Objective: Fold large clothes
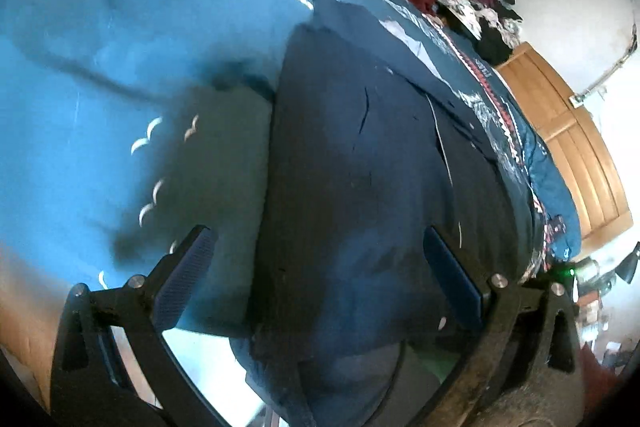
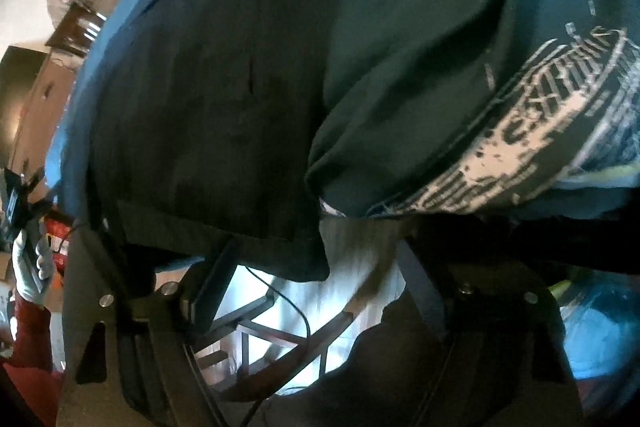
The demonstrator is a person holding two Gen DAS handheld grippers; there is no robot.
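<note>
Dark navy garment [image 1: 360, 147] looks like soft matt cloth, lightly creased. Teal bedspread [image 1: 120, 47] is smooth woven fabric with a cracked, flaky white print [image 2: 540, 147]. Left tongs [image 1: 316, 275]: matt black plastic, ribbed blue pads [image 1: 188, 275], shiny metal screws [image 1: 499, 281]. Wardrobe [image 1: 580, 155] is glossy varnished wood.

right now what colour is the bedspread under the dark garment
Teal blue bedspread with small white birds; left wrist view.

Dark navy garment [image 1: 352, 147] flat on bed

Bed with blue cover [image 1: 120, 27], dark garment [image 1: 360, 155] spread on it
</note>
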